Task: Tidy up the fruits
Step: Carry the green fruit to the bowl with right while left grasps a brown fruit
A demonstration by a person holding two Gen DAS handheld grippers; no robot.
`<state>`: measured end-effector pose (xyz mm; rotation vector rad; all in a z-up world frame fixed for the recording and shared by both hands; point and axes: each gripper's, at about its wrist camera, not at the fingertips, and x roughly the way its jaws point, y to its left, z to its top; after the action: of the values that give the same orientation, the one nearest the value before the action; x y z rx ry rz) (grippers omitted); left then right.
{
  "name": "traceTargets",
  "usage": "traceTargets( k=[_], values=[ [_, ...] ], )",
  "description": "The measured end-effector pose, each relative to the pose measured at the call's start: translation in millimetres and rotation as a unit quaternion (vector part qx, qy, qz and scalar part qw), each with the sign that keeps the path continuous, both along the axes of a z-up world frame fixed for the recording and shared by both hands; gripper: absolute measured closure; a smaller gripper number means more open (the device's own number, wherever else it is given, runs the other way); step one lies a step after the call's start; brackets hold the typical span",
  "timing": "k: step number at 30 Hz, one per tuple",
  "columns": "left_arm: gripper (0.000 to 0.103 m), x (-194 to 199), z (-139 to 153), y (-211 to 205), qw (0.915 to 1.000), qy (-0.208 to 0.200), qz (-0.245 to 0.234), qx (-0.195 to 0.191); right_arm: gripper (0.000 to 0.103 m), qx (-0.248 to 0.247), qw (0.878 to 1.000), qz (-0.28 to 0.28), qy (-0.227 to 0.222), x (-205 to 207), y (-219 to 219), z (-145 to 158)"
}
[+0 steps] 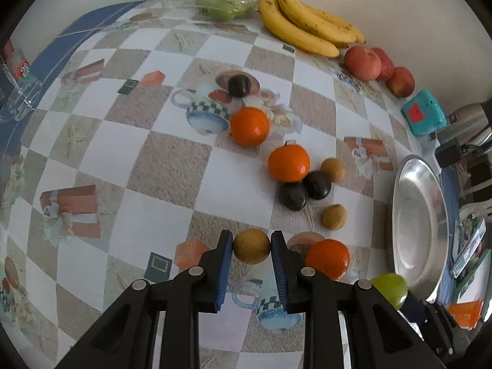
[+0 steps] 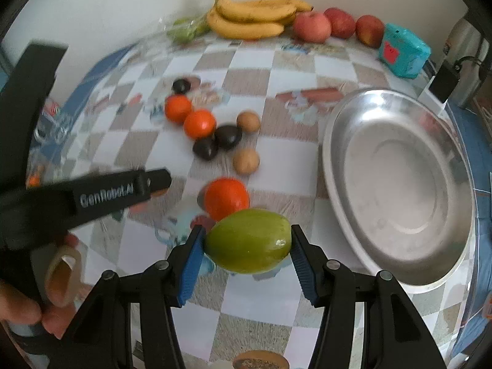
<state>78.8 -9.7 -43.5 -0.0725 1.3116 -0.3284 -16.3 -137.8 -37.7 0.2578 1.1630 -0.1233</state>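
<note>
My left gripper (image 1: 251, 246) is shut on a small brown round fruit (image 1: 251, 246), its blue pads pressed against both sides, low over the checked tablecloth. My right gripper (image 2: 247, 244) is shut on a green mango (image 2: 248, 240) and holds it above the cloth; the mango (image 1: 390, 287) also shows at the lower right of the left wrist view. An orange (image 2: 226, 198) lies just beyond the mango. Two more oranges (image 1: 249, 126), dark plums (image 1: 316, 184) and two brown fruits (image 1: 334, 216) lie mid-table. The left gripper's black body (image 2: 123, 189) crosses the right wrist view.
A steel plate (image 2: 396, 184) sits on the right, with nothing on it. Bananas (image 1: 304, 24), red apples (image 1: 363, 63) and bagged green fruit (image 1: 220, 4) line the back wall. A teal box (image 2: 402, 50) stands at the back right. A hand (image 2: 18, 310) grips the left tool.
</note>
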Motion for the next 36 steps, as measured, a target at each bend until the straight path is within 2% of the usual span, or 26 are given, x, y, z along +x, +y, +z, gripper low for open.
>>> traceTargets(
  k=[4, 12, 18, 28, 34, 36],
  values=[
    [0.076, 4, 3, 1, 0.9999, -0.007, 0.011, -0.003, 0.047, 0.012, 1.0, -0.023, -0.007, 8, -14, 6],
    [0.076, 21, 10, -14, 0.9995, -0.02, 0.012, 0.021, 0.047, 0.022, 0.995, -0.093, -0.028, 29, -54, 18],
    [0.076, 37, 21, -34, 0.9991, -0.033, 0.007, 0.027, 0.047, 0.006, 0.994, -0.104, -0.024, 40, -67, 15],
    [0.075, 36, 35, -77, 0.9976, -0.058, -0.028, 0.023, 0.047, -0.007, 0.992, -0.123, -0.022, 33, -91, 16],
    [0.076, 26, 35, -96, 0.9958, -0.067, -0.059, 0.023, 0.046, -0.002, 0.987, -0.161, -0.007, 17, -123, 7],
    [0.076, 21, 35, -103, 0.995, -0.067, -0.072, 0.019, 0.046, -0.015, 0.984, -0.178, -0.001, 10, -136, 5]
  ],
)
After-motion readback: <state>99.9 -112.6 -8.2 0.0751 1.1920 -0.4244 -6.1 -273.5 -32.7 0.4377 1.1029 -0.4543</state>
